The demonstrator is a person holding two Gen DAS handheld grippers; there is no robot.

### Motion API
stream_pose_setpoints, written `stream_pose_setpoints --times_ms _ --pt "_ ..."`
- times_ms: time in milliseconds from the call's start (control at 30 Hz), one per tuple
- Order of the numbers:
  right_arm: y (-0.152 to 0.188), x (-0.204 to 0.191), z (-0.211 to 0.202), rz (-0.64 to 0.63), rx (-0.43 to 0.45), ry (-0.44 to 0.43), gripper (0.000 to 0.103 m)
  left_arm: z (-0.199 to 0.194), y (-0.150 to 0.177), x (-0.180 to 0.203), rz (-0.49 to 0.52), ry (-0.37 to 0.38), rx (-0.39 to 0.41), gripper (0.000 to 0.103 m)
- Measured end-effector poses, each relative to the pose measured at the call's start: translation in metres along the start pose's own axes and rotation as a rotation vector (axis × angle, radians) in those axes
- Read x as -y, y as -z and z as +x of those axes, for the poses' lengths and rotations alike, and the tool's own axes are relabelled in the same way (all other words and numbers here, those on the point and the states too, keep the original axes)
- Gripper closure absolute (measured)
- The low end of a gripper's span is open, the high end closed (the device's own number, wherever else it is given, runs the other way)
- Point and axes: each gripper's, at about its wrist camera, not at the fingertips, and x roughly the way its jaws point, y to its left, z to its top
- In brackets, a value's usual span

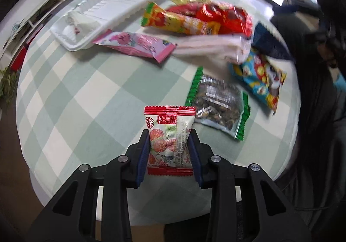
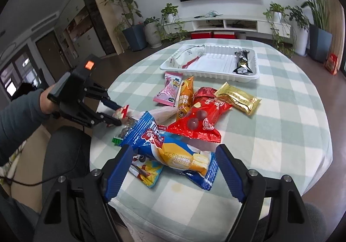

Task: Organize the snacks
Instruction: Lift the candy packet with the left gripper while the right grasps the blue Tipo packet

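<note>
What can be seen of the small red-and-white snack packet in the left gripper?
The snack packet is a small glossy pillow pouch, white in the middle with red crimped seams at both ends, printed with red fruit and fine text. The left gripper pinches its sides, and the blue pads dent it slightly. It is held above the checked tablecloth, beside a green-edged bag, with nothing else touching it.

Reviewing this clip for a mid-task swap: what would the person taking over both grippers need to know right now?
Left gripper: shut on a small red-and-white snack packet, just clamped.
Right gripper: open over the blue Tipo roll pack, pads not touching.
White tray: holds a dark packet and a white wrapper at the other end.
Left: the pile of snacks on the checked tablecloth, starting with the held packet.
</note>
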Motion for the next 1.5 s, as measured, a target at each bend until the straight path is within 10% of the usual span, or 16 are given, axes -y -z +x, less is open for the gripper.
stream_pose_setpoints --times_ms 600,1500 --pt "-0.006 -0.02 0.056 -0.516 -0.268 -0.02 0.043 -0.06 0.016 0.007 -0.346 0.151 0.288 0.071" --pt "-0.013 0.009 0.065 -0.348 -0.34 -0.146 0.072 -0.05 0.02 0.007 -0.384 0.177 0.291 0.071"
